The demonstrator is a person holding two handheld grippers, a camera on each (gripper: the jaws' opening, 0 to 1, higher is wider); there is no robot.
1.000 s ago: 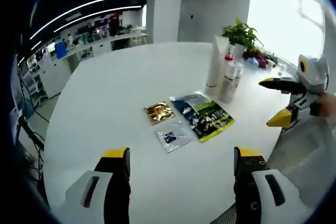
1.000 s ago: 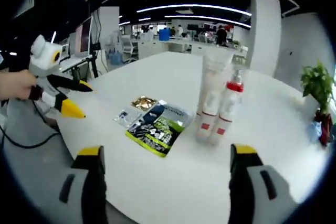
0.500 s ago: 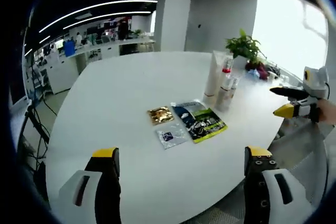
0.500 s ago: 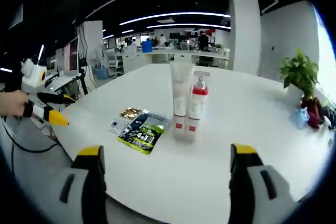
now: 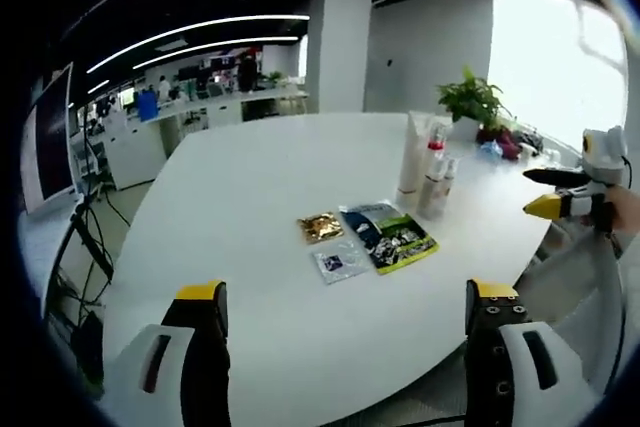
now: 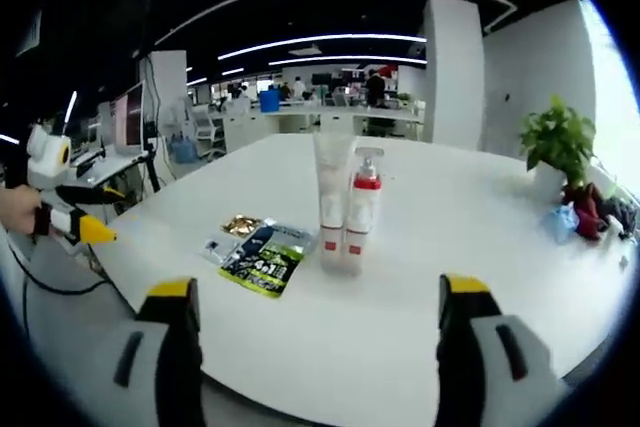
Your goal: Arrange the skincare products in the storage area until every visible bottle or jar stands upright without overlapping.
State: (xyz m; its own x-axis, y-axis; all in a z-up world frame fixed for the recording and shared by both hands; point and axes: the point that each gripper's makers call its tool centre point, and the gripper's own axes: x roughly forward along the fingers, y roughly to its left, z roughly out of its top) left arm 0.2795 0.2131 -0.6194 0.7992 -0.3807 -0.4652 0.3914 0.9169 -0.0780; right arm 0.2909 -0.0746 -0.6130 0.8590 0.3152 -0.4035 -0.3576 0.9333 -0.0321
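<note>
A tall white tube [image 5: 411, 152], a pump bottle with a red collar [image 5: 432, 160] and a smaller bottle [image 5: 446, 183] stand upright together on the white table [image 5: 260, 177]. In the right gripper view the tube [image 6: 331, 192] and the pump bottle [image 6: 360, 212] stand side by side. Flat sachets lie beside them: a gold one [image 5: 321, 227], a dark-and-green packet [image 5: 392, 235] and a small clear one [image 5: 341, 262]. My left gripper [image 5: 346, 293] is open and holds nothing, well back from the table. My right gripper [image 6: 317, 289] is open too, also off the table.
A potted plant [image 5: 472, 102] and small items sit at the table's far side. The right gripper [image 5: 535, 192] shows past the table's right edge, the left gripper [image 6: 105, 215] past its left edge, each in a hand. Desks and a pillar [image 6: 452, 77] stand behind.
Both views have pulled back and up from the table, so the products look smaller. Nothing on the table has moved. Both grippers stay open.
</note>
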